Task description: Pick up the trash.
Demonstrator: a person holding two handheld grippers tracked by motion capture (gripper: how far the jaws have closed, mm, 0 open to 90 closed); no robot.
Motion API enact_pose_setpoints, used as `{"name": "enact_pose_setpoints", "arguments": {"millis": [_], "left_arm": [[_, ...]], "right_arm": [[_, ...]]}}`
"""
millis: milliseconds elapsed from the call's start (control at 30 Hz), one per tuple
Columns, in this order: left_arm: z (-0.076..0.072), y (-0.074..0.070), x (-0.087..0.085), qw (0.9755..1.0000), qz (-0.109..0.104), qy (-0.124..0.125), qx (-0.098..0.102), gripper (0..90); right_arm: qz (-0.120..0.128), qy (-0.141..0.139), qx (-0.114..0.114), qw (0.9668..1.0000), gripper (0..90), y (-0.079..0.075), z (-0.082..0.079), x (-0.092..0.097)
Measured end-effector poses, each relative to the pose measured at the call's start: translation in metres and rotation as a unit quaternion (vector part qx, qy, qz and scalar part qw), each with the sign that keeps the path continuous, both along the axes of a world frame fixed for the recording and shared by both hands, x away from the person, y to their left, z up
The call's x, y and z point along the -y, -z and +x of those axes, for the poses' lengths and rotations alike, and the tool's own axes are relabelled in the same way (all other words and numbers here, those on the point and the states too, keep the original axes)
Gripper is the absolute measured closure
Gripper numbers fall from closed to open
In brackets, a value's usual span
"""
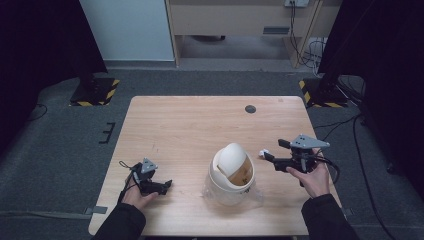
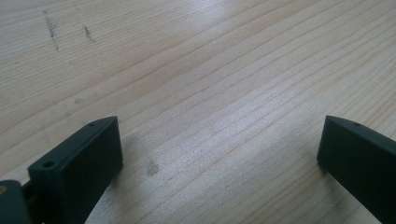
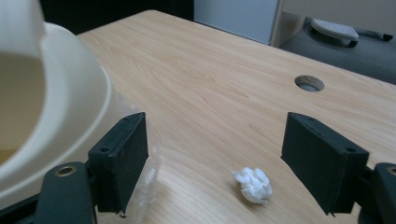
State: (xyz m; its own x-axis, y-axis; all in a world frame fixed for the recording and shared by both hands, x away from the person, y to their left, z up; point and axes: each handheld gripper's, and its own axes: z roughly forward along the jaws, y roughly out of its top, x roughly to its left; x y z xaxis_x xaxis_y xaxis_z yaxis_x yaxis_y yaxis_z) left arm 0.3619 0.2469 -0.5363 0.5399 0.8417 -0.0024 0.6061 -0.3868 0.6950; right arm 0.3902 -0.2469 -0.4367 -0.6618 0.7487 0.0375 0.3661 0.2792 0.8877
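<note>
Two grippers, both jaws wide, nothing held. Right gripper [image 3: 212, 158] hovers over small crumpled white paper wad [image 3: 252, 184], which lies on the light wooden table [image 1: 190, 125] just beside cream swing-lid plastic bin [image 1: 232, 172]. Looks like pre-grasp; next: lower, close. Wad roundish, no clear long axis. Left gripper [image 1: 159, 186] idle.

Wood table [image 1: 190, 125] w/ cable hole [image 1: 250, 109] (far edge), grey carpet [image 1: 55, 150] around.

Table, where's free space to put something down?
The far half of the table, from the bin to the hole, is bare, and so is the stretch between left tool and bin. Crowded: between bin, wad and right tool.
</note>
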Motion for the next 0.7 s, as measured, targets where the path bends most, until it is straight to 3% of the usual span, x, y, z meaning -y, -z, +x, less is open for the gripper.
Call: {"name": "enact_pose_setpoints", "arguments": {"millis": [300,700], "left_arm": [[0.000,0.000,0.000,1.0000,0.000,0.000,0.000,0.0],[0.000,0.000,0.000,1.0000,0.000,0.000,0.000,0.0]], "right_arm": [[-0.041,0.020,-0.022,0.9987,24.4,0.026,0.014,0.004],[-0.079,0.023,-0.046,0.9956,27.6,0.050,0.031,0.002]]}}
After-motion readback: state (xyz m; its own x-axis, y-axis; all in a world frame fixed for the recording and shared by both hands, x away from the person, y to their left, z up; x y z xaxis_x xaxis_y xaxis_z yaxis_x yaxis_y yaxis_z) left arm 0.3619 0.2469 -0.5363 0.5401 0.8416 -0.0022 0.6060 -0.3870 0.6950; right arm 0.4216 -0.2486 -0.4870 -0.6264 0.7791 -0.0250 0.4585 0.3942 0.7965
